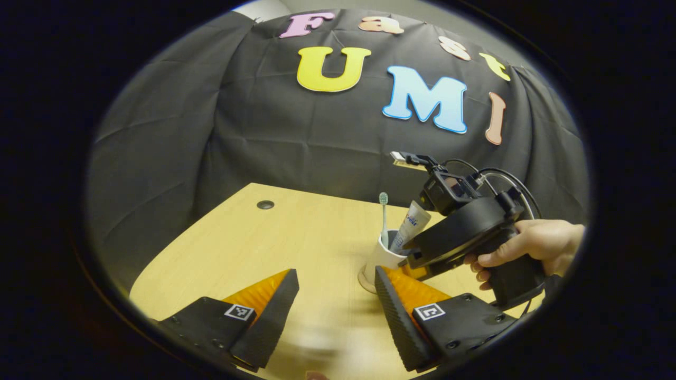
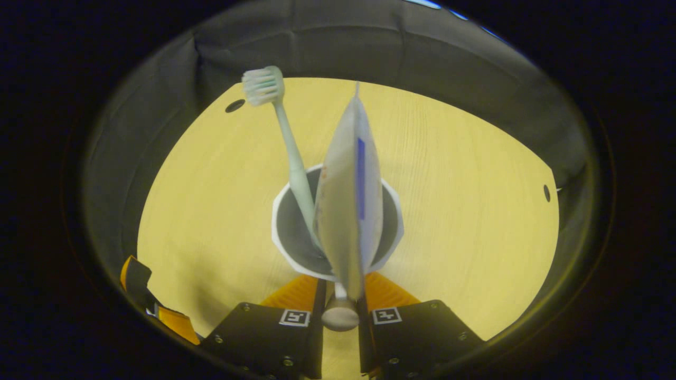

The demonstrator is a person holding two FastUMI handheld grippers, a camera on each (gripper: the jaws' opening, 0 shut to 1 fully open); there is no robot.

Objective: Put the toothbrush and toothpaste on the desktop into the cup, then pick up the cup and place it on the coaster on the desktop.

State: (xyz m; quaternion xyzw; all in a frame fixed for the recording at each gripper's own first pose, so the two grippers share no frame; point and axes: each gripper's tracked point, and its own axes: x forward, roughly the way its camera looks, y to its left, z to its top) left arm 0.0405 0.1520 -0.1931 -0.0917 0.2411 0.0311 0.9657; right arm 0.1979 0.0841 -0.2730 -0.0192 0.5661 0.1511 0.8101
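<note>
The desk (image 1: pixel 296 232) fills the lower middle of the left gripper view, pale wood with a small dark hole (image 1: pixel 265 204) toward its upper left. In the right gripper view the desk (image 2: pixel 211 200) spreads across the centre, with one hole (image 2: pixel 234 105) at the upper left and another (image 2: pixel 546 192) at the right edge.

The right gripper (image 1: pixel 422 261) sits at the right of the left gripper view, held by a hand (image 1: pixel 533 245) and tilted down over the cup (image 1: pixel 383 258). The left gripper (image 1: pixel 335 311) shows at the bottom of its own view, jaws wide apart with nothing between them; the cup stands just beyond the right-hand finger.

The white cup (image 2: pixel 393 221) sits in the centre of the right gripper view, seen from above, its inside grey. At its foot in the left gripper view a round coaster (image 1: pixel 365 282) peeks out; whether the cup rests fully on it cannot be told.

The toothpaste (image 2: pixel 348 211) stands in the cup, its crimped end toward the top of the frame, its cap (image 2: pixel 340 315) low between the right gripper (image 2: pixel 338 295) fingers. The jaws are nearly closed around the cap end; whether both press on it is unclear. In the left gripper view the toothpaste (image 1: pixel 412 224) leans right out of the cup.

The toothbrush (image 2: pixel 290 153) stands in the cup too, head at the upper left. In the left gripper view the toothbrush (image 1: pixel 384 216) rises upright.
</note>
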